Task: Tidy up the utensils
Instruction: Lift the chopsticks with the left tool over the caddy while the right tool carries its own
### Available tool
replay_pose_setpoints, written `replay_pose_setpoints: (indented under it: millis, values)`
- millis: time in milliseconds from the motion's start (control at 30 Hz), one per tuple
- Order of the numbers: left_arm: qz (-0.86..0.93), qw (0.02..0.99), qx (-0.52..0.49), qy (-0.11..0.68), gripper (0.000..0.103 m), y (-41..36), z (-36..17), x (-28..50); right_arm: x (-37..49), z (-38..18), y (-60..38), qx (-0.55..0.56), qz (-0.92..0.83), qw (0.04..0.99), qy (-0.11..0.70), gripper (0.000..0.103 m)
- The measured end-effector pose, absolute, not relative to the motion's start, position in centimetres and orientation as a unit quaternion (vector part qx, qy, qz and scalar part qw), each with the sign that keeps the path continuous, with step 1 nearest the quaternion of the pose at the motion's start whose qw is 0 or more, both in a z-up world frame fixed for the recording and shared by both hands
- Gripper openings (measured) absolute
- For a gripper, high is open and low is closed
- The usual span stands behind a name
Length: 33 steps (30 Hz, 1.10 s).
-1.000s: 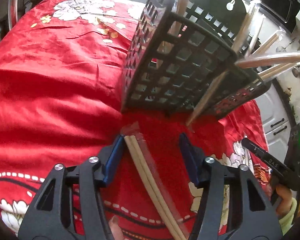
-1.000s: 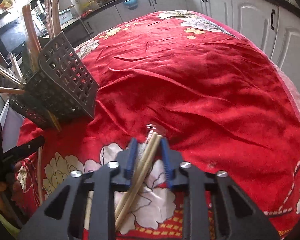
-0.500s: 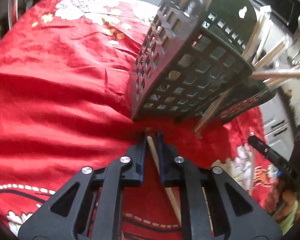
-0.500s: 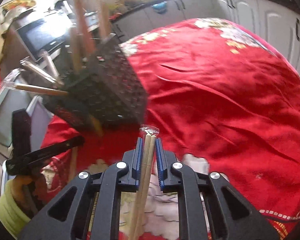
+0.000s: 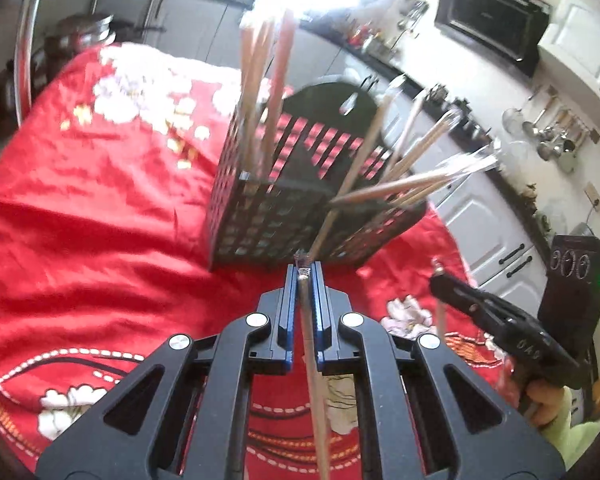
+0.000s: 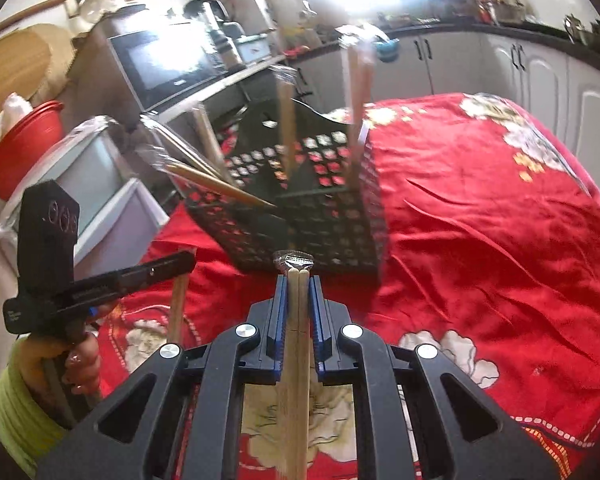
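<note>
Chopsticks: we hold two wrapped pairs, one in each gripper. The left pair (image 5: pixel 307 344) runs from the bottom centre of the left view up to the fingertips; the right pair (image 6: pixel 298 340) does the same in the right view.
Left gripper (image 5: pixel 303 276): clamped on its pair, jaws nearly together, the crimped wrapper end poking just past the tips.
Right gripper (image 6: pixel 298 280): clamped on its pair, both sticks side by side between the blue pads.
Holder (image 5: pixel 272 216): a black lattice caddy at frame centre on the red cloth (image 5: pixel 92 216); it appears tilted, though the fisheye may exaggerate this.
Contents: several wrapped pairs stand in it, some upright, others (image 5: pixel 400 188) splayed low toward the right of the left view.
Risk 1: we judge the splayed pairs may block the opening, so a new pair could catch on them and lever one out.
Risk 2: the holder looks light; a push from either tip on its wall might tip or slide it on the slick cloth.
Risk 3: both grippers sit near each other at the holder's front; entering together could make them collide.
Risk 4: the smooth wrapper may let a pair slip through the pads.
</note>
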State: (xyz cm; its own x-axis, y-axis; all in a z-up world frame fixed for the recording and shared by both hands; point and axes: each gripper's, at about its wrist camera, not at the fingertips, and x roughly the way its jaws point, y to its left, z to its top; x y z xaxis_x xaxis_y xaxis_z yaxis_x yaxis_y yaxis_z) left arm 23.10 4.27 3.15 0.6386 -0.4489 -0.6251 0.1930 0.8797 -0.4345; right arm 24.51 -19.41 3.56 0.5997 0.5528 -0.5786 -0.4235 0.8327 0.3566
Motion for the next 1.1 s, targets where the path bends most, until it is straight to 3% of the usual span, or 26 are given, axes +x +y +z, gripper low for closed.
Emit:
replay_pose_setpoints:
  millis: [1100]
  values:
    - [-0.208, 0.937, -0.126, 0.249, 0.003, 2.8, 14.8, 18.5, 19.8, 13.8, -18.9, 0.056, 0.255, 0.952, 0.159, 0.011]
